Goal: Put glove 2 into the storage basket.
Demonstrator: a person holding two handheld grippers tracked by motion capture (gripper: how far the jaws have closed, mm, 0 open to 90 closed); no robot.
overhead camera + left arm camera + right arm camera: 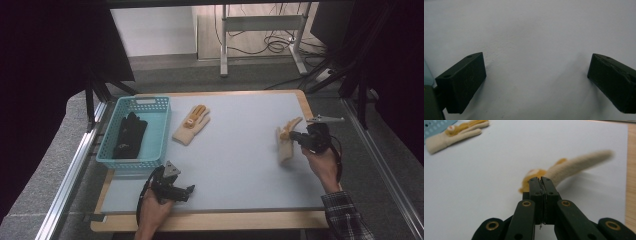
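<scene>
A cream glove with orange trim (286,142) hangs at the right side of the table, pinched in my right gripper (293,136). In the right gripper view the jaws (541,180) are pressed together on the glove's orange part, and a cream finger (576,165) sticks out to the right above the mat. A matching cream glove (192,124) lies flat beside the basket, also seen far off as the glove (454,133). My left gripper (189,192) rests near the front left edge, its jaws (536,80) wide apart over bare mat.
A light blue basket (130,161) stands at the table's left with a black glove (129,135) inside. The grey mat (240,165) covers the wooden table. Metal rails run along both sides, and a desk frame with cables stands beyond the far edge.
</scene>
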